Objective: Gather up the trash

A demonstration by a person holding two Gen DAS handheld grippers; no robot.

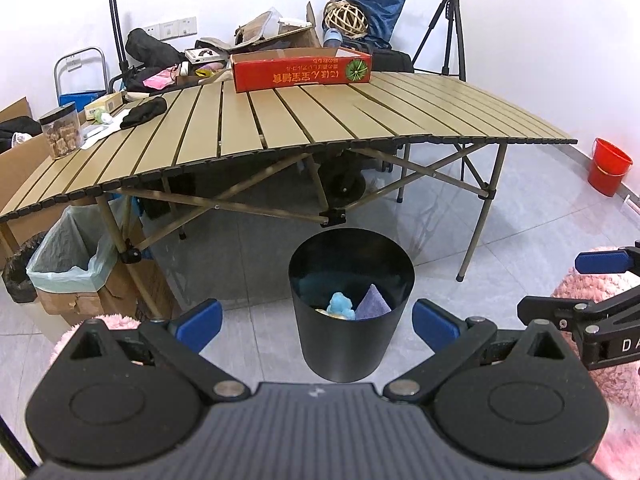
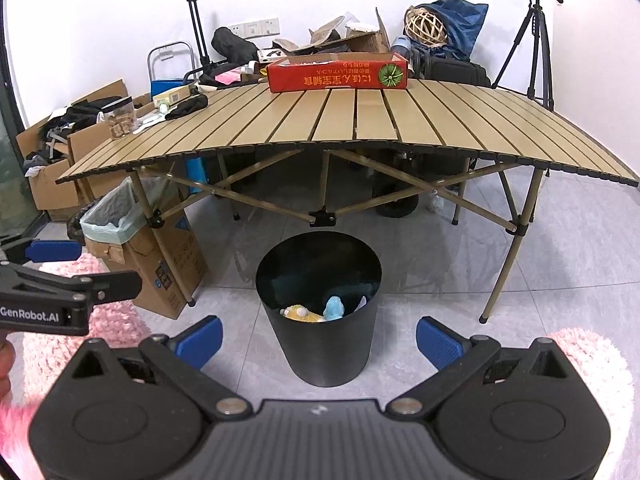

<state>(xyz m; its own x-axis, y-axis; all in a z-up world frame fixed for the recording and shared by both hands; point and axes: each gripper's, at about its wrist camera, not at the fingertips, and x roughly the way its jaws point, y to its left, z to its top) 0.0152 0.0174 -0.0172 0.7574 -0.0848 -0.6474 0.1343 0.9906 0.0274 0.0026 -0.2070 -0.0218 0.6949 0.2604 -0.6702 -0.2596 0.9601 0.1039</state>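
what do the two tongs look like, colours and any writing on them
Both tongs are matte black plastic with blue ribbed pads on the fingertips, round discs at the base and silver pivot bolts. The left tongs carry white "GenRobot.AI" lettering on the side; the right tongs show white letters starting "DA", the rest cut off.

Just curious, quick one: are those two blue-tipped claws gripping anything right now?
Left gripper: open, holding nothing.
Right gripper: open, holding nothing.
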